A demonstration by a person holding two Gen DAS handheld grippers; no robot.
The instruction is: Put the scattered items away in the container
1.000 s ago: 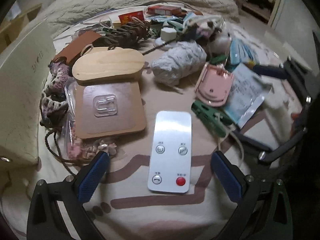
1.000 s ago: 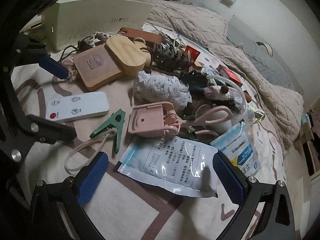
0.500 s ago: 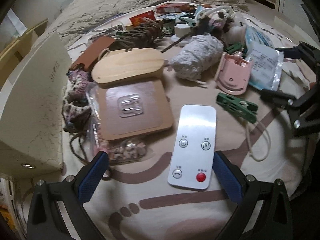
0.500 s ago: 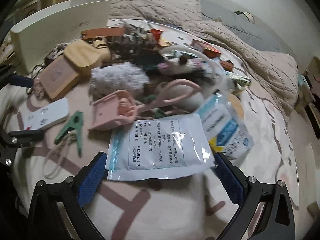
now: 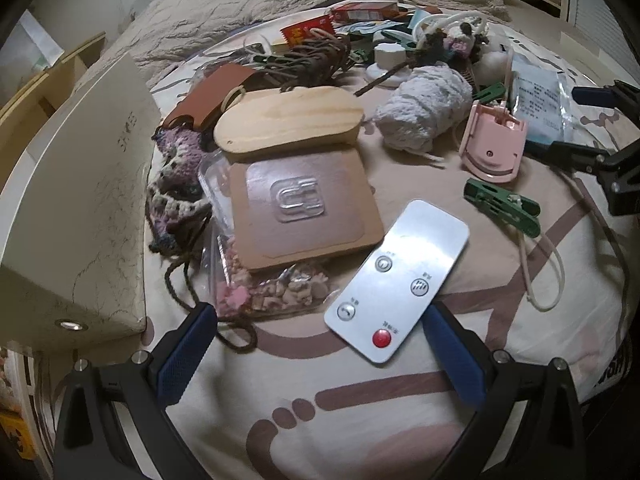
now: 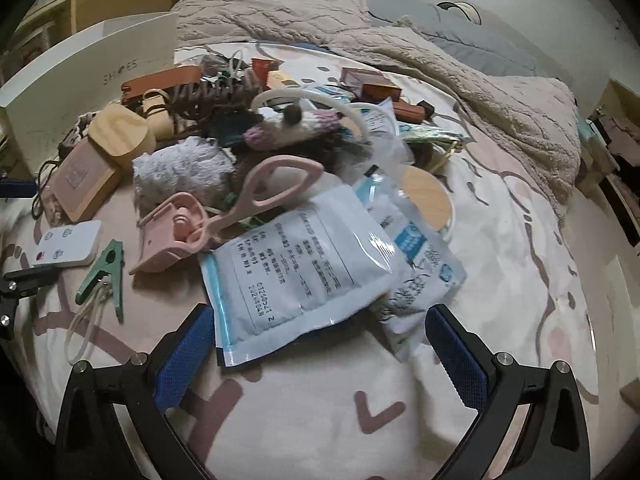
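Scattered items lie on a bed. My left gripper [image 5: 320, 344] is open and empty; the near end of a white remote [image 5: 396, 280] lies between its fingers. A brown card with a clear hook [image 5: 302, 208], a wooden lid [image 5: 288, 120] and a bag of beads [image 5: 268, 292] lie beyond. A white shoe box [image 5: 80, 208] stands at the left. My right gripper [image 6: 320, 348] is open and empty, its fingers either side of a white sachet [image 6: 296, 264]. A pink tool [image 6: 224, 216] and a green clip [image 6: 106, 268] lie left of it.
A white yarn ball [image 5: 424, 112], crochet pieces [image 5: 172, 184], a brown leather strap [image 5: 208, 96], red packets [image 5: 360, 10] and more sachets [image 6: 416, 256] crowd the bed. A rumpled blanket [image 6: 440, 60] lies behind. The right gripper shows at the left wrist view's right edge [image 5: 608, 160].
Both grippers swung: the left view turned left, so the remote now lies diagonal by the right finger. The right gripper moved in over the white sachet. Both stayed open.
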